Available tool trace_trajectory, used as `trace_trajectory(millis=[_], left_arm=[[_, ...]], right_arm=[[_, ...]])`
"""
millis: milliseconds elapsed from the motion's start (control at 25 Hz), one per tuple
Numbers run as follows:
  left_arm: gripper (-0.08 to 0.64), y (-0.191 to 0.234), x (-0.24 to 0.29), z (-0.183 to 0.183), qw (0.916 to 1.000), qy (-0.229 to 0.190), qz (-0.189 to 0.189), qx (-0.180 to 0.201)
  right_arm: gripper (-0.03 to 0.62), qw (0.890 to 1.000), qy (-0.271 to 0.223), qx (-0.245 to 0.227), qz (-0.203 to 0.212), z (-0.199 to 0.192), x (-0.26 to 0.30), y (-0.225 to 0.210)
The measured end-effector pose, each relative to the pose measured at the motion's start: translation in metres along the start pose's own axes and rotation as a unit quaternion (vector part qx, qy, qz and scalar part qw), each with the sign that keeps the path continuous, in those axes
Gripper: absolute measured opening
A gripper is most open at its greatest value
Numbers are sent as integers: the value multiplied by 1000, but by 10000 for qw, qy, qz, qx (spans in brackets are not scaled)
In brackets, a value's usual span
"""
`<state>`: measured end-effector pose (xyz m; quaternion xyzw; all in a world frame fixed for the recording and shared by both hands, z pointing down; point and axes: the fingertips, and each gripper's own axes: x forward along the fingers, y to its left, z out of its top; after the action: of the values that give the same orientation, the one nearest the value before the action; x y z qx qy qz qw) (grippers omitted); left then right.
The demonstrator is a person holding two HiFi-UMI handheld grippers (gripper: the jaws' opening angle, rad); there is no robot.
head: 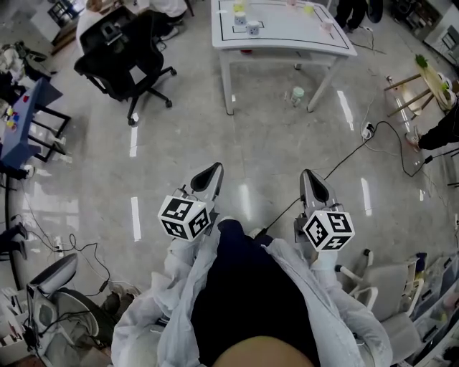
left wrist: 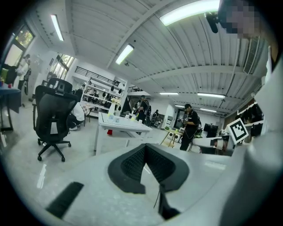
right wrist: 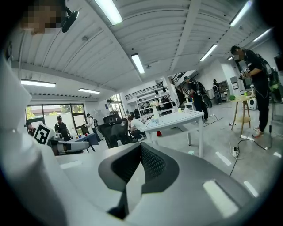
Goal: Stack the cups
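Note:
Several small cups (head: 246, 21) stand on a white table (head: 287, 47) far ahead of me, some white, some yellow, one pink. Another pale cup (head: 297, 94) sits on the floor under that table. My left gripper (head: 213, 170) and right gripper (head: 307, 174) are held side by side in front of the person's body, well short of the table. Both are shut with nothing between the jaws. In the left gripper view the left gripper (left wrist: 145, 145) points toward the table (left wrist: 124, 126). In the right gripper view the right gripper (right wrist: 141, 145) faces the table (right wrist: 174, 120) too.
A black office chair (head: 125, 54) stands left of the table. A cable (head: 344, 154) runs across the shiny floor to a power strip (head: 368, 131). A blue table (head: 21, 115) is at the left edge, a wooden stand (head: 423, 79) at the right. People stand in the background.

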<state>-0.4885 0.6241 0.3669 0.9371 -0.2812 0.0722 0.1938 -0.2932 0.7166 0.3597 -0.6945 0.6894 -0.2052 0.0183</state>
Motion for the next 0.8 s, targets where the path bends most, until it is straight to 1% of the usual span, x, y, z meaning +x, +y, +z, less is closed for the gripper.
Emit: trace_trajectory(millis=[160,280,360,520,680,720,760,800], left_arm=[[6,-12,-5,-7,9999,-90,54,-77],[6,-19,-4,-12,9999,-56,108,-71],[6,-21,-2,-16,9999,-25,127,-109],[6,-20,8,-15,9998,25,136,-158],[6,-15,29,-10,9998,20,78,-155],[6,-13,35,-8,9999,18,56,-149],[6,-12,41,-5,9999,19,36,-137],[6,-10,47,-2,9999,25,18,-118]], right_arm=[[11,9999,-48,-24,108,-4,-11,-2],[11,9999,-93,-62,54,-6,-15,-7],[11,9999,-60,-65,99,-7,-15,-9],[166,9995,-47,79,292,-4,-8,-11],[383,9991,-136,73,383,2,8,-16],[450,9990,-202,28,397,5,13,-17],[502,9988,-280,-26,400,9,18,-19],[536,9986,-346,-66,385,13,22,-20]])
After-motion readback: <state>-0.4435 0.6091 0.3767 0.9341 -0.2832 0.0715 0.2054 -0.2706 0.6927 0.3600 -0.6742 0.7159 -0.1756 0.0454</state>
